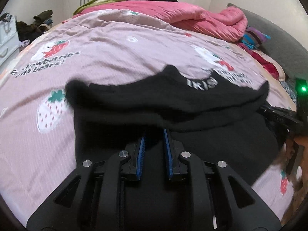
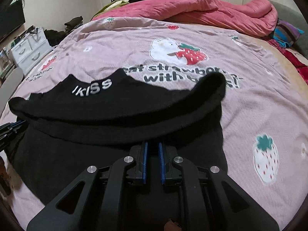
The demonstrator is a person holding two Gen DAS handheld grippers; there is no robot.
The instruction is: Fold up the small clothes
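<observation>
Now a black garment (image 1: 173,104) lies on the pink strawberry-print bedspread (image 1: 107,44), which serves as the landmark; it sits on the near part of that cover, just in front of the printed lettering. Its far edge is lifted and curled over toward the cameras, showing white letters (image 2: 92,89) on the turned-up band, while the lower layer stays flat on the bedspread. The left gripper (image 1: 154,132) reaches under the raised fold near the garment's middle; its blue-lined fingers (image 1: 141,150) stand a little apart, their tips hidden in black cloth, so whether they pinch fabric cannot be told. The right gripper (image 2: 152,146) sits the same way under the fold in its own view, blue pads (image 2: 161,163) narrowly separated and the tips buried, its hold likewise unclear. At the bedspread's far end lies a rumpled pink quilt (image 2: 211,9), with a striped cloth (image 2: 286,32) beside it at the right edge. Off the left side of the bedspread stands a white drawer unit (image 2: 30,50).
</observation>
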